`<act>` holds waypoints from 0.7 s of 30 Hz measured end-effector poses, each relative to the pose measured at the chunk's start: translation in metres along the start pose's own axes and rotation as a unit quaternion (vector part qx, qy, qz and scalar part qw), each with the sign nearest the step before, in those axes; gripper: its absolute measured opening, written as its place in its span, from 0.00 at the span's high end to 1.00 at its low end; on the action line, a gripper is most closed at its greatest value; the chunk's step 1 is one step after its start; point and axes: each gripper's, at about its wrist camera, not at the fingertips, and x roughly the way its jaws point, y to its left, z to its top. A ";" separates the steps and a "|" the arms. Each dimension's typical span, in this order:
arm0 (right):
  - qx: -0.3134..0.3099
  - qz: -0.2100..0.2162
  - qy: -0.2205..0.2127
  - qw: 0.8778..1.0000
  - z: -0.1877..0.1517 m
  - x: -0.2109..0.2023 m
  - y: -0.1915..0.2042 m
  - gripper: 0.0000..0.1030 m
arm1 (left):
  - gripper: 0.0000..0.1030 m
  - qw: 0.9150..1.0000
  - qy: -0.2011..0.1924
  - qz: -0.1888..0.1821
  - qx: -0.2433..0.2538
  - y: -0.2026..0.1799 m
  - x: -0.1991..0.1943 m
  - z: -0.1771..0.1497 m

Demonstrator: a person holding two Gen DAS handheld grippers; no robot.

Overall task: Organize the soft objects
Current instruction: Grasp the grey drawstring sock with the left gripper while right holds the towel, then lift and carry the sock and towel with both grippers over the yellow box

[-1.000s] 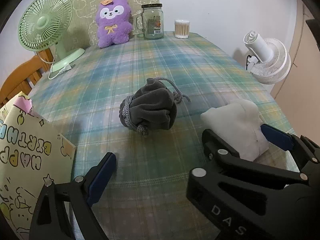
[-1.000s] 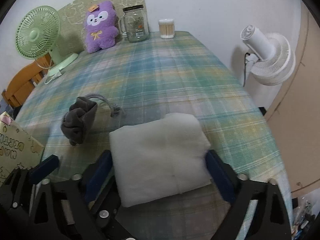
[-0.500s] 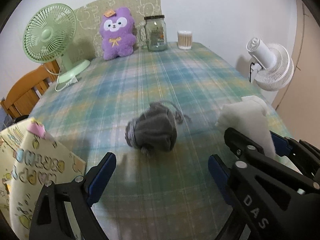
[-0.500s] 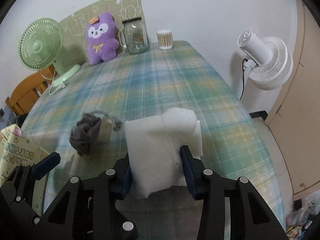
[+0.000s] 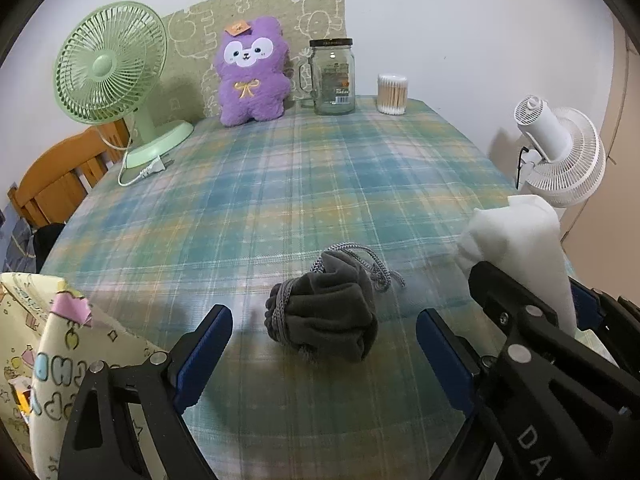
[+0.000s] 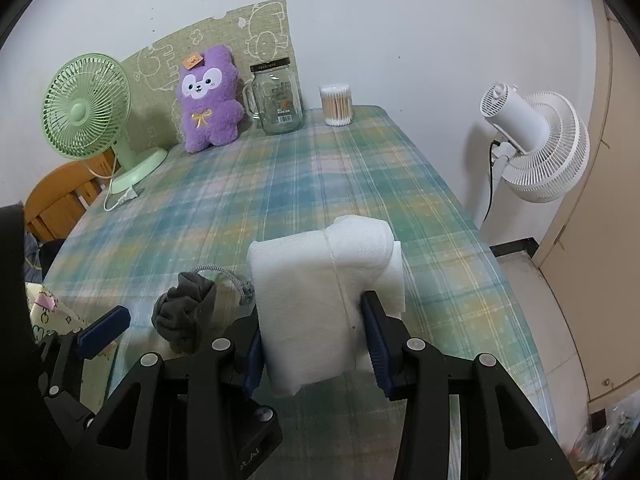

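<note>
My right gripper (image 6: 314, 344) is shut on a folded white foam sheet (image 6: 320, 292) and holds it lifted above the plaid tablecloth (image 6: 320, 184). The foam also shows in the left wrist view (image 5: 520, 256), at the right. A grey drawstring pouch (image 5: 324, 312) lies on the table between the open fingers of my left gripper (image 5: 322, 352), a little ahead of them. It also shows in the right wrist view (image 6: 186, 308), left of the foam. A purple plush toy (image 5: 252, 76) leans on the back board.
A yellow birthday gift bag (image 5: 44, 364) stands at the near left. A green desk fan (image 5: 108, 80), a glass jar (image 5: 334, 78) and a cotton-swab tub (image 5: 392, 94) stand along the back. A white floor fan (image 6: 532, 148) stands beyond the right edge. A wooden chair (image 5: 60, 176) is at left.
My right gripper closed on the white foam sheet and lifted it off the table. Both grippers drew back and rose, so the pouch now sits between my left fingers.
</note>
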 end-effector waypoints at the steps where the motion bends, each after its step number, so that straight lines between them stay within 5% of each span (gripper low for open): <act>1: 0.000 0.000 0.000 1.000 0.001 0.001 0.000 0.55 | 0.09 1.000 0.004 -0.002 -0.002 0.001 0.002 0.001; 7: 0.005 0.003 0.004 1.000 0.005 0.010 0.001 0.55 | 0.20 1.000 0.006 -0.022 -0.003 0.002 0.011 0.004; 15: 0.017 -0.002 0.014 1.000 0.004 0.018 -0.003 0.55 | 0.20 1.000 0.009 -0.021 -0.014 0.002 0.021 0.003; 21: 0.013 -0.005 0.016 1.000 0.004 0.021 -0.002 0.55 | 0.41 0.999 0.018 -0.016 -0.022 0.005 0.026 0.003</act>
